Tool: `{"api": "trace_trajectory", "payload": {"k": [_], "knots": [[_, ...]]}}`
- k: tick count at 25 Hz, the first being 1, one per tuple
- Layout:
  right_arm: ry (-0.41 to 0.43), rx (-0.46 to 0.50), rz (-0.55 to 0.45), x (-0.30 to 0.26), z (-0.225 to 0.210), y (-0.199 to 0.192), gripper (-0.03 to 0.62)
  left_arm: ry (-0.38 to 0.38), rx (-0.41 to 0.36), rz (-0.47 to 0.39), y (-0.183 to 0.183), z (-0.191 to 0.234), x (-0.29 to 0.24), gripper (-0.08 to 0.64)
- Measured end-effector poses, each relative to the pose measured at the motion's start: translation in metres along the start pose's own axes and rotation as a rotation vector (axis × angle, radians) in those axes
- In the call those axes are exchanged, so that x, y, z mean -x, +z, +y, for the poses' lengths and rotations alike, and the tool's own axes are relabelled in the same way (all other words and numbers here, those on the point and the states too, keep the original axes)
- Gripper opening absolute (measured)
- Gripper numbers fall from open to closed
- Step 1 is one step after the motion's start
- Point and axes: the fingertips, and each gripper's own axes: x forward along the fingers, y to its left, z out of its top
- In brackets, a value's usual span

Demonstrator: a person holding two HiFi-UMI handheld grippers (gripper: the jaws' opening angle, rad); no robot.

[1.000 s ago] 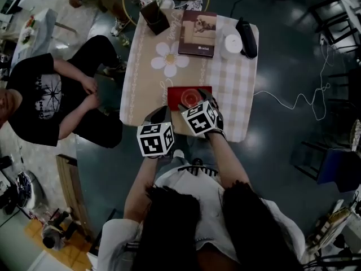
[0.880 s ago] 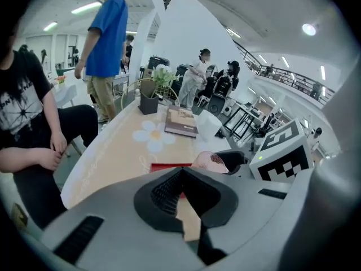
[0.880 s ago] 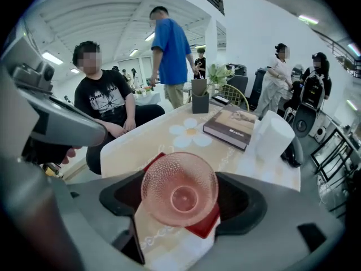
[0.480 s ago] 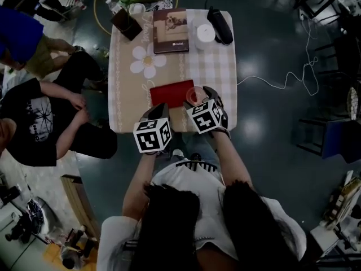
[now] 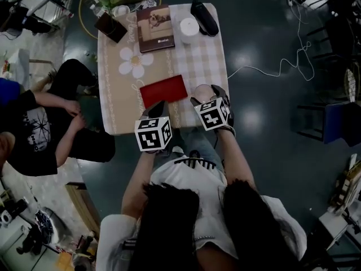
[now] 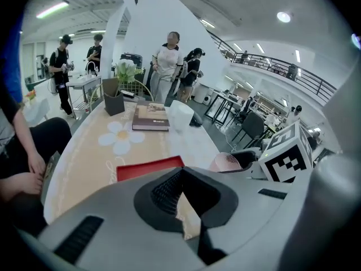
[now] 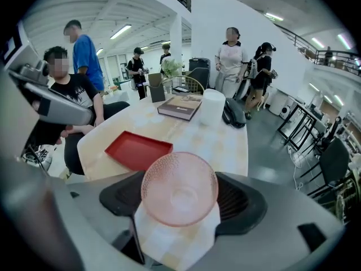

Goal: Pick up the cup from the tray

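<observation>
Cup (image 7: 179, 188), pink dimpled glass, sits gripped between the pads of the R gripper (image 7: 180, 197), jaws pressed on its sides; that gripper's view looks straight into its round mouth, w/ checked cloth showing beneath. Can't tell if its base touches the cloth. In head view the cup (image 5: 202, 90) is off the red tray (image 5: 163, 91), just beside it at the tray's 3 o'clock, over the table (image 5: 210, 61) near its front edge, w/ the R gripper (image 5: 206, 96) around it. L gripper (image 6: 181, 175) has its jaws closed tip to tip, nothing between them; in head view it (image 5: 157, 109) hovers at the tray's 6 o'clock, over the table's near edge. From the L gripper view the tray (image 6: 150, 167) lies just ahead and the cup (image 6: 227, 161) shows at 3 o'clock beside the other gripper's marker cube. Tray (image 7: 138, 149) lies flat at the cup's 10 o'clock in the R gripper view. Farther back on the table, at the tray's 12 o'clock: a daisy print (image 5: 134, 62) on the cloth, a book (image 5: 155, 21), a white cylinder (image 5: 189, 30), a black pouch-like item (image 5: 204, 18), a dark holder (image 5: 110, 27). At the table's 9 o'clock a seated person in a black T-shirt (image 5: 28, 130), hands in lap.
</observation>
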Motion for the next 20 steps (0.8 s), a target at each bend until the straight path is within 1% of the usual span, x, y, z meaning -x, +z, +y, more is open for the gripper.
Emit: {"api": "trace_trajectory", "payload": {"k": [2,7,11,14,17,20], "knots": [[-0.006,-0.008,0.001,0.0,-0.003,-0.004,0.393,-0.005,-0.015,0.003,0.0,-0.003,-0.002,0.008],[-0.013,-0.017,0.028,-0.004,-0.007,-0.016,0.393,-0.019,0.003,0.008,0.0,-0.006,-0.005,0.008],[-0.015,-0.022,0.029,-0.004,-0.008,-0.019,0.393,-0.004,-0.012,0.013,-0.003,0.0,-0.003,0.008],[-0.013,-0.02,0.029,-0.004,-0.007,-0.021,0.393,0.001,-0.002,0.018,-0.006,0.006,-0.001,0.008],[-0.009,-0.026,0.007,0.001,-0.006,-0.018,0.394,0.007,0.014,0.019,-0.008,0.012,0.0,0.008],[-0.002,-0.048,-0.037,0.012,-0.007,-0.009,0.396,0.013,0.008,0.019,-0.009,0.014,0.001,0.008]]}}
